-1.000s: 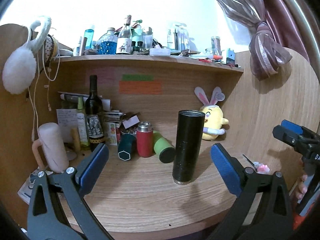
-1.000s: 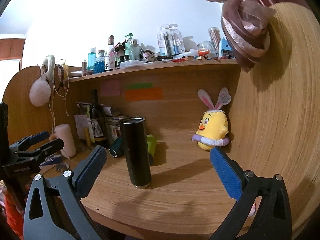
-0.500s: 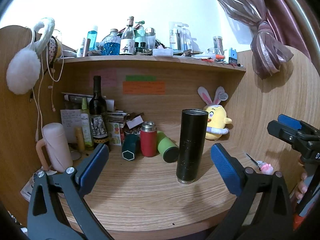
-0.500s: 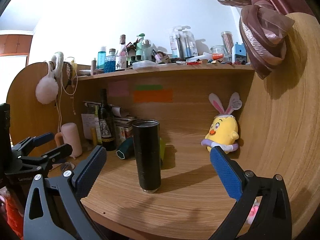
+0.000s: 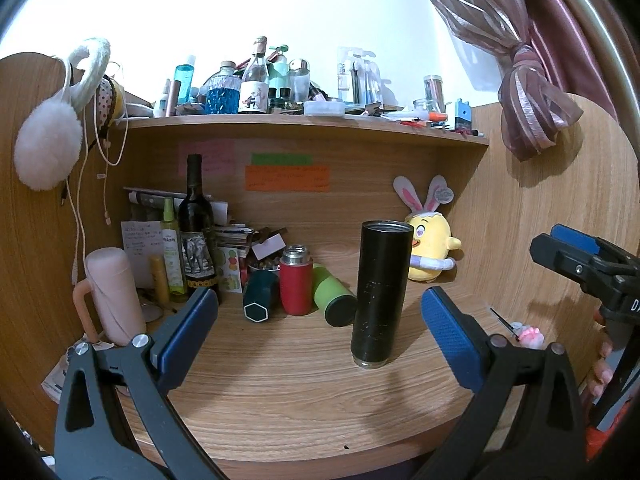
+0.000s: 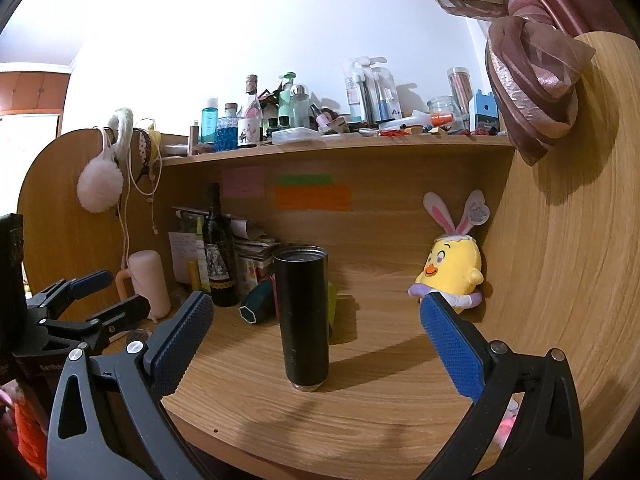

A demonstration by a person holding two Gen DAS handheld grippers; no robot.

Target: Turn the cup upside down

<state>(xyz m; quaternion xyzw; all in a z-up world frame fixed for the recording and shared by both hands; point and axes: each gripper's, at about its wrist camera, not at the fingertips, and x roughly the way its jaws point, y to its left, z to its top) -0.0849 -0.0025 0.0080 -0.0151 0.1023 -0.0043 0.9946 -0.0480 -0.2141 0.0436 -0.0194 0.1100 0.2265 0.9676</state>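
Black cup (image 6: 303, 318) stands upright, mouth up, long axis vertical, mid-desk (image 6: 400, 408), nearer front edge than back clutter. Right gripper (image 6: 316, 344) spread wide, empty, cup dead ahead between fingers. Left gripper (image 5: 320, 330) also spread, empty, cup right of centre.

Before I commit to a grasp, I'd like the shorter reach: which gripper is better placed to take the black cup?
Right, probably. The cup stands centred between the open right gripper, while it sits right of centre in the open left gripper.
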